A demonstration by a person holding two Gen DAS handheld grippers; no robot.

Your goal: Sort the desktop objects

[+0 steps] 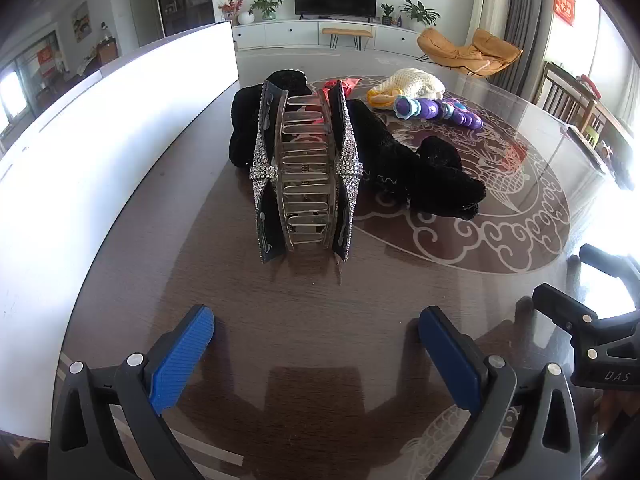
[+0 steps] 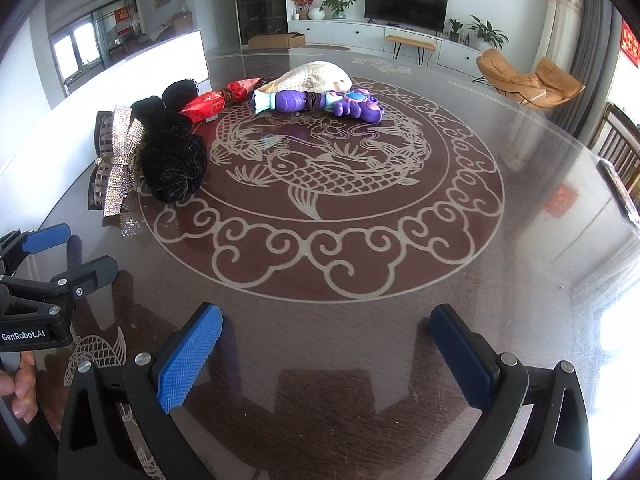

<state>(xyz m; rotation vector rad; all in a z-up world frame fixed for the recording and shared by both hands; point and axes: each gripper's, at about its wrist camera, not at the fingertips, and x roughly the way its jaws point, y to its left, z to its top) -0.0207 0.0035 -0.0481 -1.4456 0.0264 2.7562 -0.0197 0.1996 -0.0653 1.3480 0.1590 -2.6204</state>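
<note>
A large rhinestone bow hair claw (image 1: 306,172) stands on the dark glass table straight ahead of my open, empty left gripper (image 1: 316,336); it also shows in the right wrist view (image 2: 118,160) at the left. Behind it lies a black velvet scrunchie cloth (image 1: 404,156) (image 2: 172,152). Farther back lie a red foil wrapped item (image 2: 218,100), a purple toy (image 2: 320,104) (image 1: 436,110) and a cream knitted pouch (image 2: 316,76) (image 1: 412,84). My right gripper (image 2: 326,344) is open and empty over the table's front.
A white board (image 1: 100,152) stands along the table's left edge. The table has a koi pattern (image 2: 324,176) in its middle. Chairs (image 2: 620,152) stand at the right edge. The other gripper (image 2: 52,276) shows at the left of the right wrist view.
</note>
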